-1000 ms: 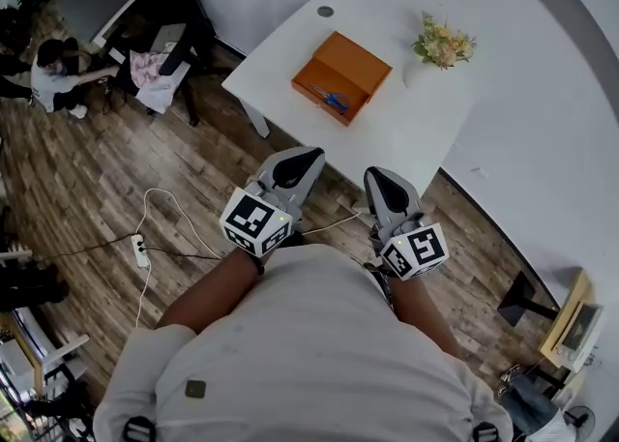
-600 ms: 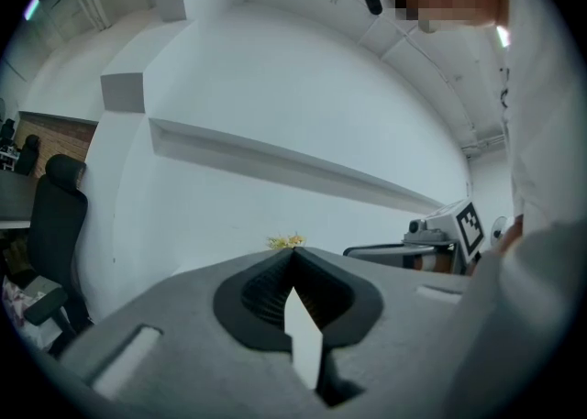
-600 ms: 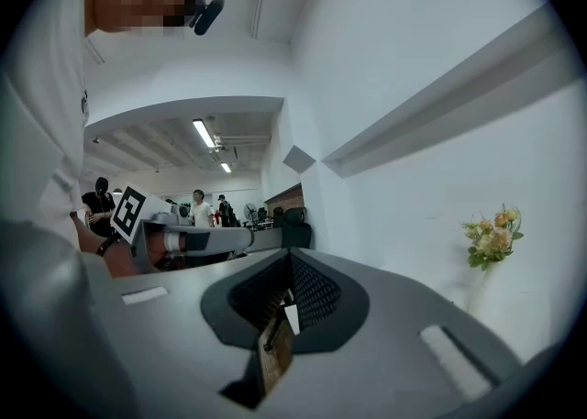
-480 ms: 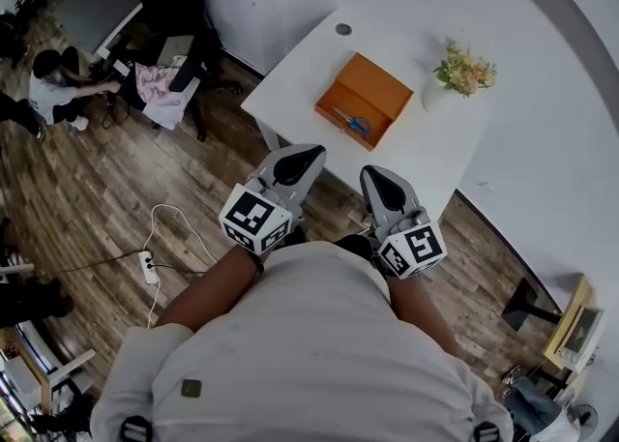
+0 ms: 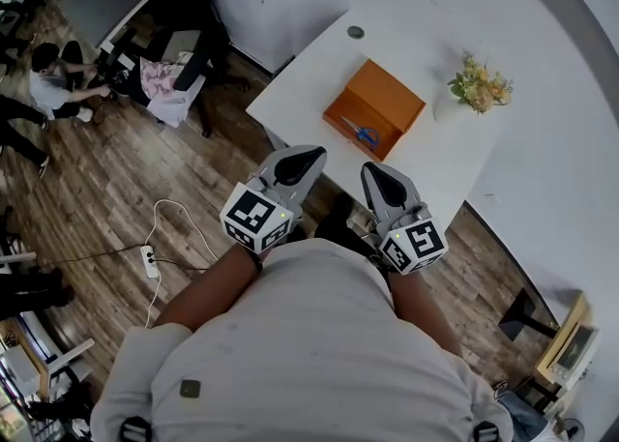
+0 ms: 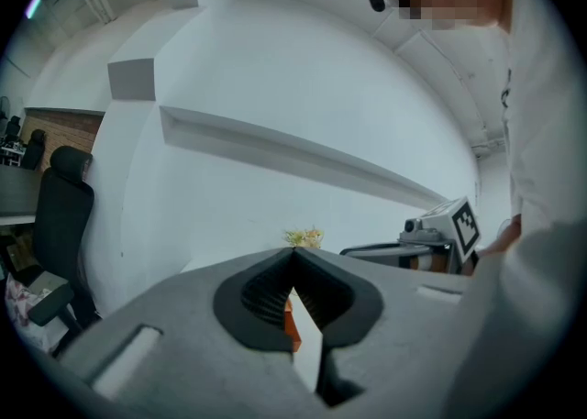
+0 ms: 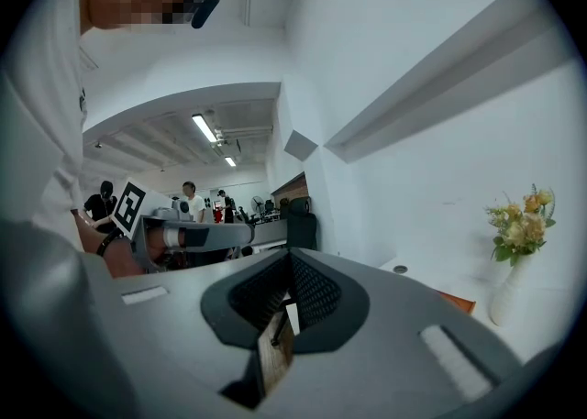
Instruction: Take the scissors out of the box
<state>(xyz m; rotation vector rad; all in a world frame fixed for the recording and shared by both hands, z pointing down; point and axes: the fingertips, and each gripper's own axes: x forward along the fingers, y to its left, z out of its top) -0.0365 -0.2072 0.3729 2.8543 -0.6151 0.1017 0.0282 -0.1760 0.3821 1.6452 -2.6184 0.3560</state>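
Scissors [image 5: 360,132] with blue handles, inside the open orange box [image 5: 395,100] on the white table [image 5: 309,82]; vase of flowers [image 5: 481,88] near the box, toward the table's right end. Left gripper [image 5: 309,153] and right gripper [image 5: 372,171] side by side in front of the person's torso [image 5: 309,353], over the wooden floor [image 5: 116,189], short of the table edge and well apart from the box. In the left gripper view: jaws pressed together at the tips, pinching nothing; a sliver of orange box and white tabletop visible through the slit lower down. In the right gripper view: jaws likewise pressed together, nothing between them; floor boards visible through the slit. No contact with box or scissors.
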